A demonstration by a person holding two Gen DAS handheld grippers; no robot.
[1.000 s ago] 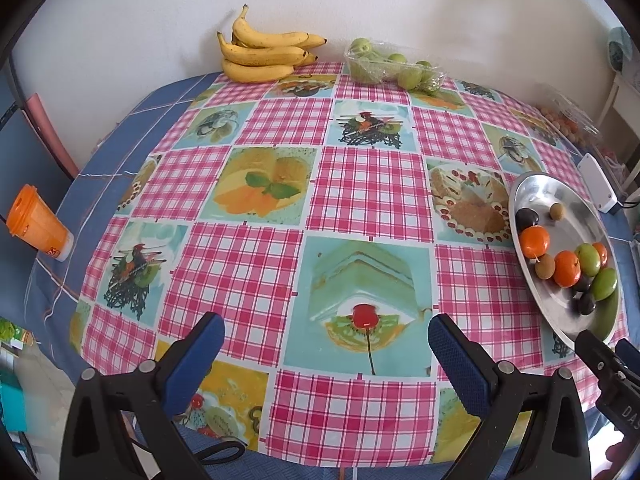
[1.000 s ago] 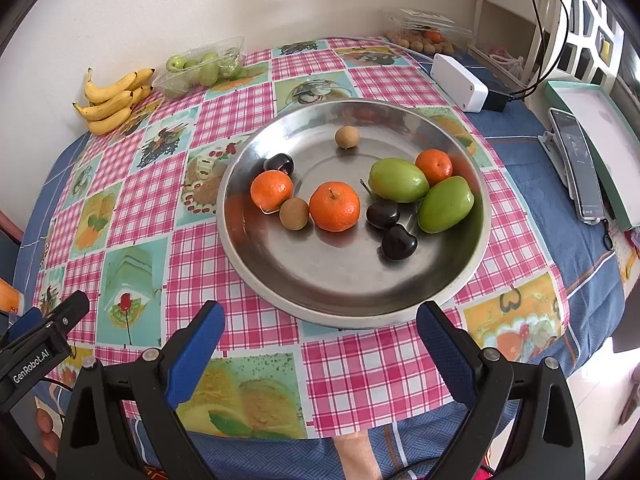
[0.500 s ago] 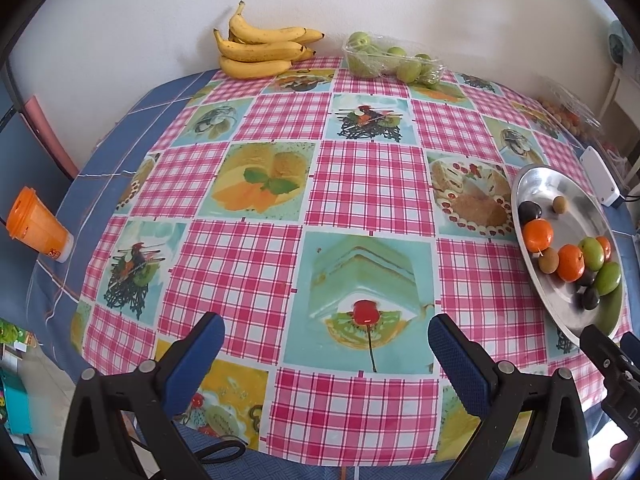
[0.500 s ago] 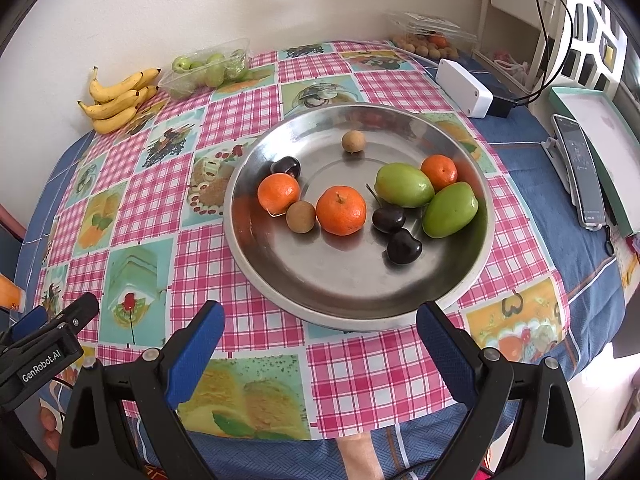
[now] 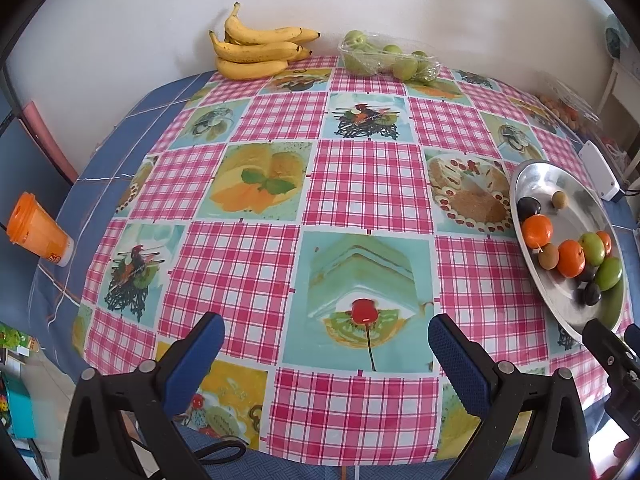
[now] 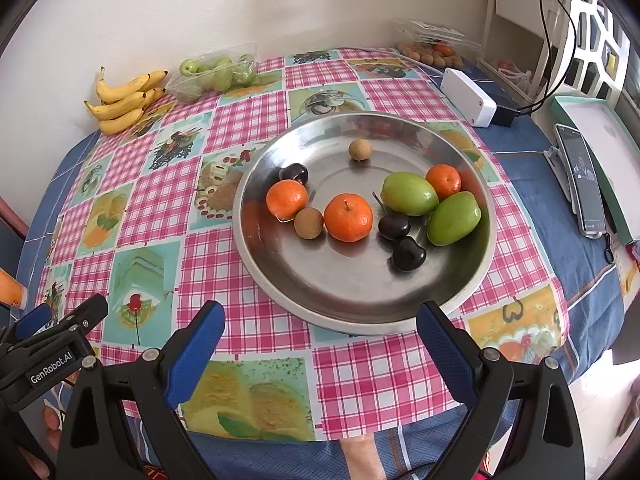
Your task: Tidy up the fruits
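A steel plate on the checked tablecloth holds mixed fruit: three oranges, two green fruits, two brown longans and three dark cherries. In the left wrist view the plate lies at the right. My right gripper is open and empty, just in front of the plate's near rim. My left gripper is open and empty over the near table edge, left of the plate. Bananas and a clear tray of green fruits sit at the far edge.
A white box with a cable, a phone and a green-rimmed tray lie right of the plate. A clear box of small fruits stands at the back right. An orange cup is off the table's left side.
Both grippers have drawn back a little; the view of the table has shifted slightly. Both stay open. No fruit has moved.
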